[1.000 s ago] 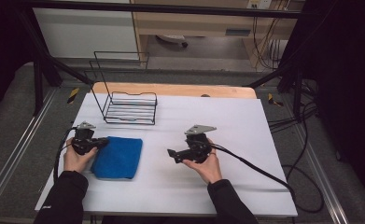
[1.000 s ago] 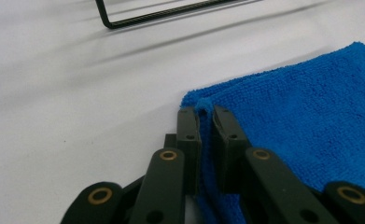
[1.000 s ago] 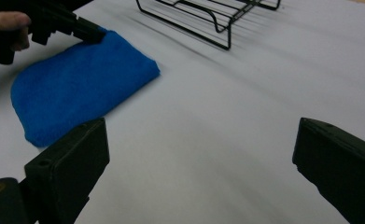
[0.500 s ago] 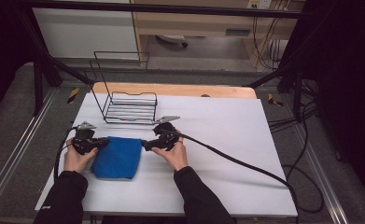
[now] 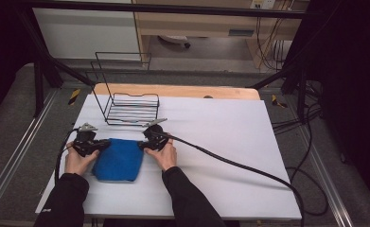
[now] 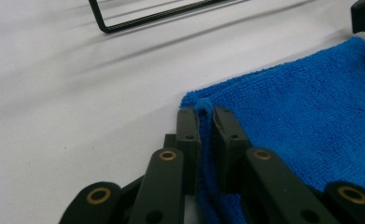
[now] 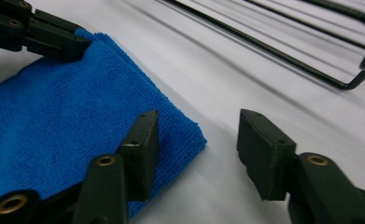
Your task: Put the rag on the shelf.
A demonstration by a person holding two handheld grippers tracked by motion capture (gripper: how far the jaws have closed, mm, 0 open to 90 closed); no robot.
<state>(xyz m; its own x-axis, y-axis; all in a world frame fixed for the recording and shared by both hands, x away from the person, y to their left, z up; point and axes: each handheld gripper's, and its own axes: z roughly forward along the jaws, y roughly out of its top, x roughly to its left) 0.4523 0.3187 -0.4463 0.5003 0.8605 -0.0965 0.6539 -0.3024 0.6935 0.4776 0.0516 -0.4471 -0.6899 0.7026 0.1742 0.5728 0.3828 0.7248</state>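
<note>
A folded blue cloth (image 5: 118,161) lies on the white table (image 5: 220,137) in front of the person. My left gripper (image 5: 102,144) is shut on the cloth's far left corner; in the left gripper view its jaws (image 6: 206,114) pinch a raised fold of the cloth (image 6: 311,116). My right gripper (image 5: 142,143) is at the far right corner. Its jaws (image 7: 199,135) have just been closing and stand apart. One jaw rests over the cloth (image 7: 54,116) and the other is off its edge, so the corner lies between them unpressed. The left gripper (image 7: 35,28) also shows there.
A black wire rack (image 5: 130,106) stands just behind the cloth, close to both grippers. A wooden board edge (image 5: 173,90) runs along the table's back. The right gripper's cable (image 5: 234,165) trails across the table to the right.
My right hand has moved left across the table from the middle to the cloth's right corner and come down, with its jaws narrower. The left hand and the cloth have stayed put.
</note>
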